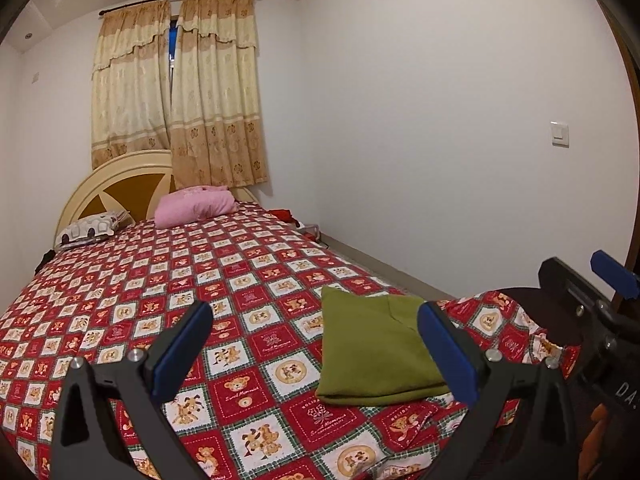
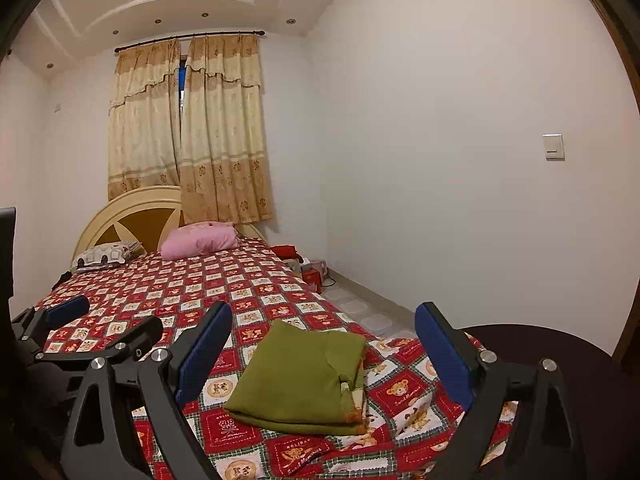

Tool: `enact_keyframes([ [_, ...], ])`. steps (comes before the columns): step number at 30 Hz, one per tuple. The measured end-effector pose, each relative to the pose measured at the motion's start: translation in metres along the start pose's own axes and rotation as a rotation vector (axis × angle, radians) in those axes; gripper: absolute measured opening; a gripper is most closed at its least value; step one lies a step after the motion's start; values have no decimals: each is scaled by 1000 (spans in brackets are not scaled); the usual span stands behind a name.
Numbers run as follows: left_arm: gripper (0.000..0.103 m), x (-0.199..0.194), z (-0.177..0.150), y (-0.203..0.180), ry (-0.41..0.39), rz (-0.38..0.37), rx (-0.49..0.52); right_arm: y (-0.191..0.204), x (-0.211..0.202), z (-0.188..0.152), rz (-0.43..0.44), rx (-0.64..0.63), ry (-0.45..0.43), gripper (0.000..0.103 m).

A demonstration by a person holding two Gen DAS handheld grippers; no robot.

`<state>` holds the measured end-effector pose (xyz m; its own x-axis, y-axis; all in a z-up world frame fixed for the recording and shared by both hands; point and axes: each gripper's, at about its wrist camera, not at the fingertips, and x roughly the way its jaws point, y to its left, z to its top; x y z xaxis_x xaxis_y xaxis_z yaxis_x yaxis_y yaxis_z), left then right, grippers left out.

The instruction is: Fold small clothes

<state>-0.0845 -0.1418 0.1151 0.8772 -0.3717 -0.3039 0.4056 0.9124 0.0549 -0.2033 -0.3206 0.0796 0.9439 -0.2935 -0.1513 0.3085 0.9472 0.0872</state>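
Note:
A green garment lies folded into a neat rectangle on the red patterned bedspread near the bed's front right corner. It also shows in the right wrist view. My left gripper is open and empty, held above the bed just left of the garment, its right finger over the garment's right edge. My right gripper is open and empty, with the garment lying between its fingers below. The left gripper also shows at the left of the right wrist view.
A pink pillow and a patterned pillow lie at the headboard. Red and pink items sit on the floor beside the bed. The white wall runs along the right. A dark round surface is at the right.

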Motion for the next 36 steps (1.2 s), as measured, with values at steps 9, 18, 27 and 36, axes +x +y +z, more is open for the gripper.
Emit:
enact_keyframes([
  [9, 103, 3, -1, 0, 20, -7, 0, 3, 3, -1, 1, -6, 8, 93],
  [18, 103, 5, -3, -2, 30, 3, 10, 3, 5, -3, 5, -13, 13, 93],
  [27, 103, 5, -2, -2, 30, 3, 10, 3, 5, -3, 6, -12, 13, 93],
  [36, 103, 4, -3, -2, 28, 2, 10, 3, 5, -3, 6, -10, 12, 93],
])
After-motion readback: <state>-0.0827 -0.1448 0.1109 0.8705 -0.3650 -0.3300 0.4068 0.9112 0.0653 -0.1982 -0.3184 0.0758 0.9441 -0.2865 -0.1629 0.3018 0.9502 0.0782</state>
